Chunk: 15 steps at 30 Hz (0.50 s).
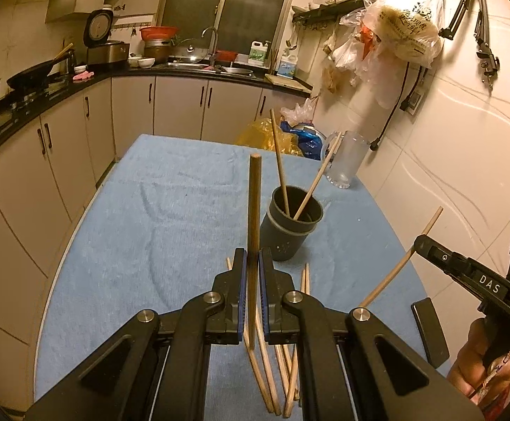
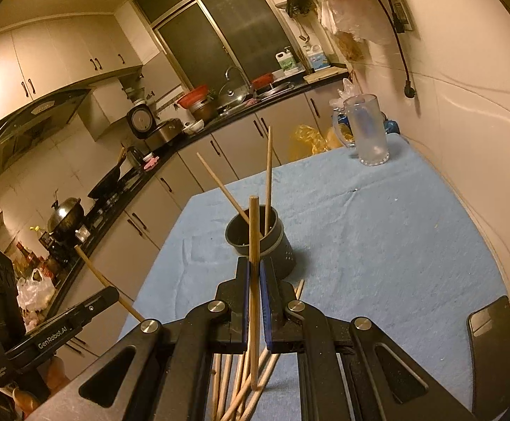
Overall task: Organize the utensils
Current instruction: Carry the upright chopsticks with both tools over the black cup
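Note:
My left gripper is shut on one wooden chopstick, which stands nearly upright between the blue pads. My right gripper is shut on another upright chopstick. A dark grey utensil holder stands on the blue towel just beyond both grippers, with two chopsticks leaning in it. Several loose chopsticks lie on the towel under the grippers. Each gripper shows in the other's view, the right gripper at the right edge, the left gripper at lower left.
A blue towel covers the table. A clear glass mug stands at the far right corner by the wall. A dark phone lies at the near right. Kitchen counter and cabinets run left and behind.

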Each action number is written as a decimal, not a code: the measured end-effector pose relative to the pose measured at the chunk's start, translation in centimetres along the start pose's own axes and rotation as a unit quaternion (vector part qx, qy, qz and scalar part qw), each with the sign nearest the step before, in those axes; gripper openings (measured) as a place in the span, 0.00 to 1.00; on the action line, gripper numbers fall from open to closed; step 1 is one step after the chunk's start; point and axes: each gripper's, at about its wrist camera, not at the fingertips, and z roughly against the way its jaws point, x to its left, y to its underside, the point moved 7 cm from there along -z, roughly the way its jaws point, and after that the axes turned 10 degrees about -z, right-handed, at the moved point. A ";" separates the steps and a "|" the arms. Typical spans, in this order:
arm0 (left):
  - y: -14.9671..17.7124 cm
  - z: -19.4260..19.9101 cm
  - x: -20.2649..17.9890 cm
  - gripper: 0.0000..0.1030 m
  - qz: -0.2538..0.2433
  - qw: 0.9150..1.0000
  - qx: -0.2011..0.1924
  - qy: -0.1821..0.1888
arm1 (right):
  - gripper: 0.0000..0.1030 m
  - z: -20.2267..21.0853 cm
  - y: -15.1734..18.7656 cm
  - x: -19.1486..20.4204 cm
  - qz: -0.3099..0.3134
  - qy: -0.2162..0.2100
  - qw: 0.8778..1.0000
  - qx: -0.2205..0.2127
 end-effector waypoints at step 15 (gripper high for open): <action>-4.3 0.6 -1.1 0.06 -0.018 1.000 -0.011 0.007 | 0.06 1.3 -3.4 0.7 0.004 -0.007 1.000 -0.024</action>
